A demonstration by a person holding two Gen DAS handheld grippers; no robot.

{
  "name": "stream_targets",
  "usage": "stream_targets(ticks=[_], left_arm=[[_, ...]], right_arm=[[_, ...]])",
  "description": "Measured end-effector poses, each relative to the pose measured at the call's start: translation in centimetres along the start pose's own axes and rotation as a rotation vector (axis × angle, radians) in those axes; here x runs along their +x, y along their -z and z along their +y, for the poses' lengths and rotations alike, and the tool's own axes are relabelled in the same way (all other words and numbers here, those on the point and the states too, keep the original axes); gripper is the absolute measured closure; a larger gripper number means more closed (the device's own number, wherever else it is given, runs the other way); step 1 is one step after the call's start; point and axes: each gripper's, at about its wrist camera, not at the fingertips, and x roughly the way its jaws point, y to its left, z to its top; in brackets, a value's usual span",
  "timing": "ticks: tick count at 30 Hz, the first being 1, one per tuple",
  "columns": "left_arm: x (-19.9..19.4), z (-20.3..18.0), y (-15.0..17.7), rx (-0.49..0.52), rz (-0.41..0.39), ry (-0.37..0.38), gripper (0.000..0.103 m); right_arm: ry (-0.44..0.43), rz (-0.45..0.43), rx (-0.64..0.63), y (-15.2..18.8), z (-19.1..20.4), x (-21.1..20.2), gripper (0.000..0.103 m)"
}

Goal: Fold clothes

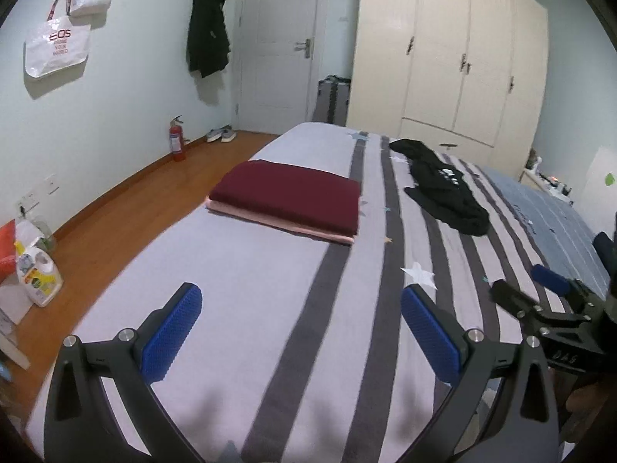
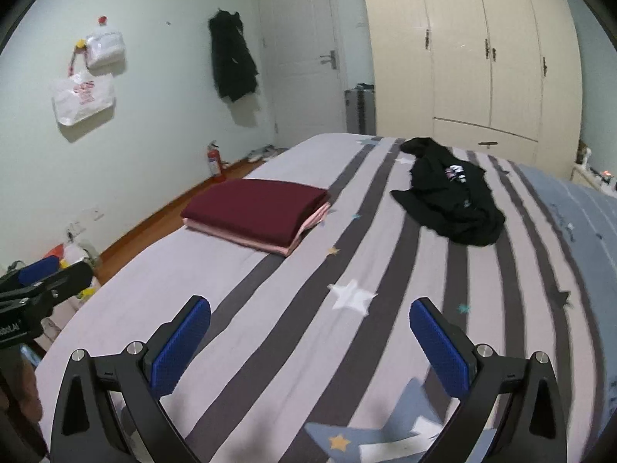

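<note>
A folded maroon garment [image 1: 293, 200] [image 2: 258, 210] lies on top of a folded pink one [image 1: 270, 223] [image 2: 297, 239], on the left half of the bed. A crumpled black garment with white lettering [image 1: 443, 189] [image 2: 451, 196] lies unfolded further right on the striped sheet. My left gripper [image 1: 300, 305] hovers open over the near part of the bed, well short of the stack, with nothing between its blue pads [image 1: 173, 332]. My right gripper [image 2: 310, 316] is open and empty too, beside the left; it shows at the right edge of the left wrist view [image 1: 520, 287].
The bed [image 1: 239, 289] has a grey sheet with dark stripes and stars and a blue quilt [image 2: 578, 208] at right. Left of the bed is wooden floor with a fire extinguisher [image 1: 176, 142], shoes and a detergent jug [image 1: 38, 274]. A wardrobe [image 1: 455, 58] and door stand behind.
</note>
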Motion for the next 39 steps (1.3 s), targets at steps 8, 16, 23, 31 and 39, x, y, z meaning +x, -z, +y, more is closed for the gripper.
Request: stream_targets(ticks=[8,16,23,31,39], left_arm=[[0.6,-1.9,3.8,0.053,-0.08,-0.026,0.001],[-9.8,-5.5,5.0,0.038,-0.152,-0.074,0.001],[-23.9,-7.3,5.8,-0.029,-0.118,-0.089,0.001],[-34.2,-8.7,7.1,-0.057,-0.128,-0.068,0.001],[-40.3,-10.9,7.7,0.004,-0.171,-0.044,0.001]], right_arm=[[-0.007,-0.09,-0.04,4.5,0.3,0.0,0.001],[0.007,-0.161,-0.004,5.0,0.2,-8.1,0.001],[0.01,-0.122,-0.024,5.2,2.6,-22.7,0.001],[0.024,-0.157,-0.043,5.8,3.2,-34.7,0.001],[0.031,-0.169,-0.034,6.8,3.5,-41.0,0.001]])
